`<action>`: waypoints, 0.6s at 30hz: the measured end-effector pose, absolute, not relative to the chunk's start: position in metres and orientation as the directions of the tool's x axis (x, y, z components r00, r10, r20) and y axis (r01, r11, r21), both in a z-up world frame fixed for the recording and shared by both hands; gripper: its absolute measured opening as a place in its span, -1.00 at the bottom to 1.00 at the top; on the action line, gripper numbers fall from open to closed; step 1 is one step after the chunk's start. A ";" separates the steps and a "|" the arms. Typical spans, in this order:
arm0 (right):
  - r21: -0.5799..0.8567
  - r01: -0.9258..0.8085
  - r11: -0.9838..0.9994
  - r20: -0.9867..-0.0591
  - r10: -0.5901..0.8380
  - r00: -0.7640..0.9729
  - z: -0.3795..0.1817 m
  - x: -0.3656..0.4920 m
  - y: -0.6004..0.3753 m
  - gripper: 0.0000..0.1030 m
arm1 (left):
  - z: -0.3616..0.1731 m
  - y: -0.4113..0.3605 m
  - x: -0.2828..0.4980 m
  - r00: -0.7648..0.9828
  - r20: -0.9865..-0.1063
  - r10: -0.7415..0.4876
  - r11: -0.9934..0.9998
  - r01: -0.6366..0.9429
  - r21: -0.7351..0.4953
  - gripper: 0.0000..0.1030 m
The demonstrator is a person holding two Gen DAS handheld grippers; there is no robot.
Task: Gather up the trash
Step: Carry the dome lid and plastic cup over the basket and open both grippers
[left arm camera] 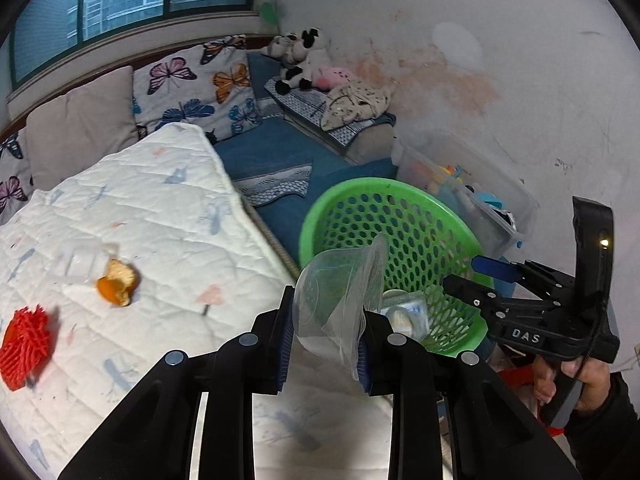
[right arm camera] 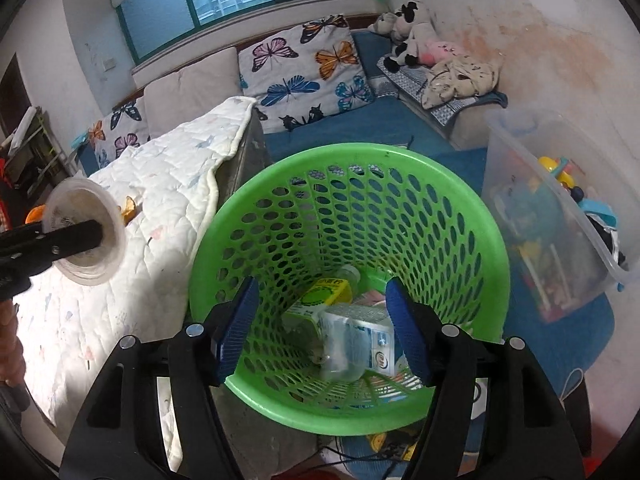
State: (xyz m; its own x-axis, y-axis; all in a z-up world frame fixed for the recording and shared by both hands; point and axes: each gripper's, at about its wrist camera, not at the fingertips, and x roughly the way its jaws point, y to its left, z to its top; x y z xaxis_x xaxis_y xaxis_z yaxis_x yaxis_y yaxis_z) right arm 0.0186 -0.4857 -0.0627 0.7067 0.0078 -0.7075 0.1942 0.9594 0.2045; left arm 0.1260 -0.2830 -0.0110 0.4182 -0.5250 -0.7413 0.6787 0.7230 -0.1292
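Note:
My left gripper (left arm camera: pixel 323 344) is shut on a clear plastic cup (left arm camera: pixel 336 300), held in the air beside the green perforated basket (left arm camera: pixel 436 208). In the right wrist view the cup (right arm camera: pixel 86 236) shows at the left, clamped by the left gripper's black fingers (right arm camera: pixel 60 240). My right gripper (right arm camera: pixel 320 328) is open and empty above the basket's (right arm camera: pixel 352 156) mouth. Inside lie a green-and-yellow carton (right arm camera: pixel 324 292), a clear bottle (right arm camera: pixel 340 344) and a white-and-blue carton (right arm camera: pixel 376 340). An orange peel (left arm camera: pixel 119 282), a clear wrapper (left arm camera: pixel 78 260) and a red mesh net (left arm camera: pixel 24 340) lie on the white quilt (left arm camera: pixel 160 208).
A clear plastic storage bin (right arm camera: pixel 560 208) of toys stands right of the basket by the stained wall. Butterfly cushions (right arm camera: pixel 308 68), plush toys (right arm camera: pixel 408 32) and a bundle of cloth lie on the blue mat (left arm camera: pixel 272 152) behind. The quilt's edge meets the basket's left side.

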 end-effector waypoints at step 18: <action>0.232 0.174 0.957 -0.652 0.020 0.758 -0.046 -0.018 -0.490 0.44 | -0.047 -0.347 0.127 0.343 -0.798 -0.495 0.695 0.708 -0.127 -0.49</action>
State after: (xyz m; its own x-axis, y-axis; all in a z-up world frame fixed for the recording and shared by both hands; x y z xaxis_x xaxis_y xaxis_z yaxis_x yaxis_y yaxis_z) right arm -0.0181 -0.4895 -0.0459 0.7577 0.0205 -0.6523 0.1735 0.9572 0.2316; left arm 0.1272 -0.3467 -0.0466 0.3428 -0.4953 -0.7982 0.7082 0.6945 -0.1267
